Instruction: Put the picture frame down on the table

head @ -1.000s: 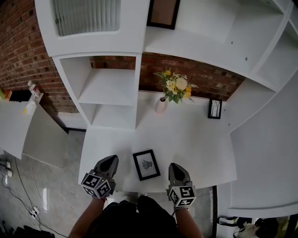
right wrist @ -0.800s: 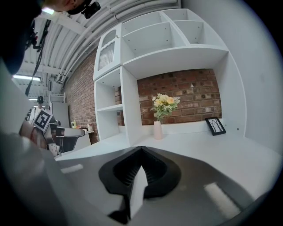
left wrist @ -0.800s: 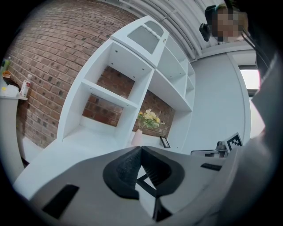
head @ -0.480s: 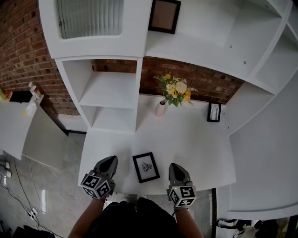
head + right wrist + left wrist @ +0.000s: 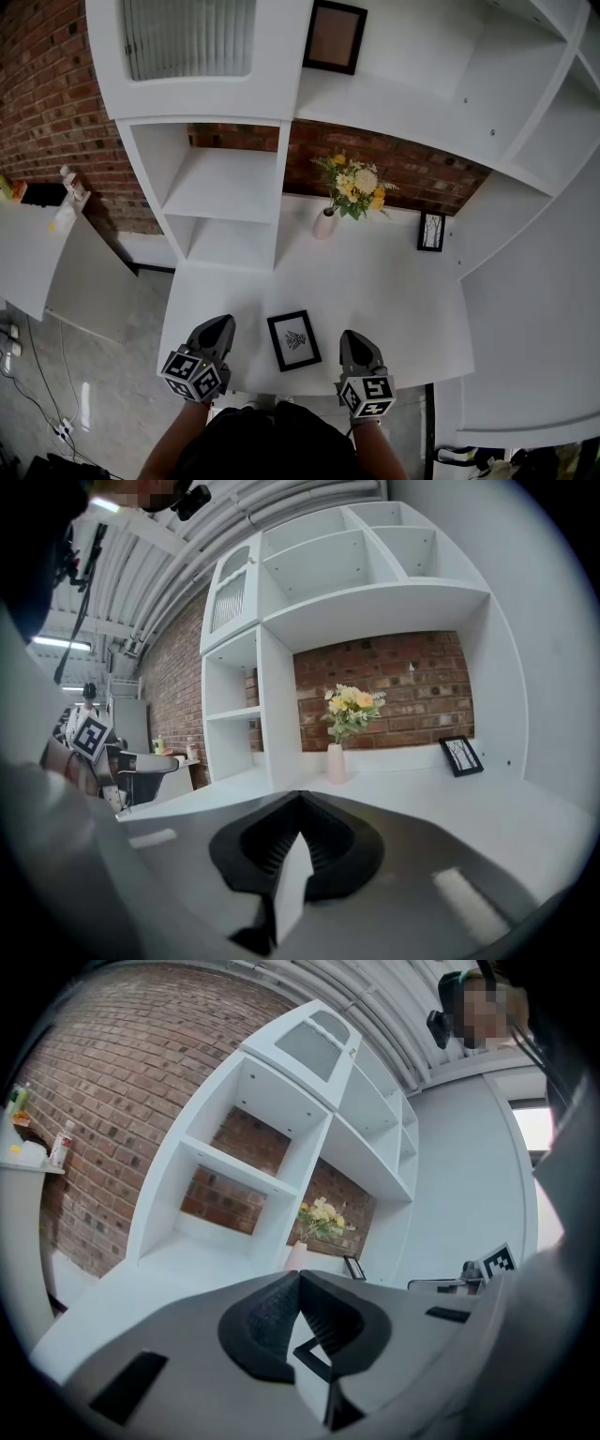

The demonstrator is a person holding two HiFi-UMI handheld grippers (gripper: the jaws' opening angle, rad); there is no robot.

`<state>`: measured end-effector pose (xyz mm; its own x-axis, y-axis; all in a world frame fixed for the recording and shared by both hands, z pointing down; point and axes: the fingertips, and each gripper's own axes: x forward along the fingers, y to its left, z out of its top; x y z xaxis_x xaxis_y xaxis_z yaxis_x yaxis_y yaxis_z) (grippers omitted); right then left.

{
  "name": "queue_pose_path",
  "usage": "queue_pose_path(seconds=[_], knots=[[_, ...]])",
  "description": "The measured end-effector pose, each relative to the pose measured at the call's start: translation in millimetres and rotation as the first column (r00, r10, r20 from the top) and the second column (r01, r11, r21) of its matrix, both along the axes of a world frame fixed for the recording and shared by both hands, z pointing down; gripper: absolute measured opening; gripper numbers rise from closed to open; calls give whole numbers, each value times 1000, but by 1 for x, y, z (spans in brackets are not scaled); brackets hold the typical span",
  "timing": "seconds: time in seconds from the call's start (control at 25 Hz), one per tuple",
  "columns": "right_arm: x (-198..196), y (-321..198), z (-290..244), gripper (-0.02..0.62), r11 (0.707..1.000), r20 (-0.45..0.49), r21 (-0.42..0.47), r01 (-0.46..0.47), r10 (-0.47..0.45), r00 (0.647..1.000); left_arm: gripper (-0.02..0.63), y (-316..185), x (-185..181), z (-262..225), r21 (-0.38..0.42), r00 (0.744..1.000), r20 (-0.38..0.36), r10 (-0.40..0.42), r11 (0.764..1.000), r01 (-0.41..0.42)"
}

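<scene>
Picture frame (image 5: 294,340), artwork indistinct

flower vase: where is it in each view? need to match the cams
Head view: flower vase just above the picture's centre.
Left gripper view: small, near dead centre.
Right gripper view: a little right of centre.
Shared landmark: small black frame leaning to the vase's right in all three.
</scene>
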<state>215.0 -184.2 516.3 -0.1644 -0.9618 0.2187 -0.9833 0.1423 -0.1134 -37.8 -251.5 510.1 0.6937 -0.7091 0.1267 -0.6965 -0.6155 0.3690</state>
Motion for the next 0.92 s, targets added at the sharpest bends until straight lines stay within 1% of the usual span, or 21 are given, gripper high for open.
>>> queue_pose_path(seconds=[0.92], knots=[[3, 8, 11, 3, 999, 28, -37, -25, 26, 999, -8, 2, 4, 5, -18, 1000, 2, 16, 1000, -16]])
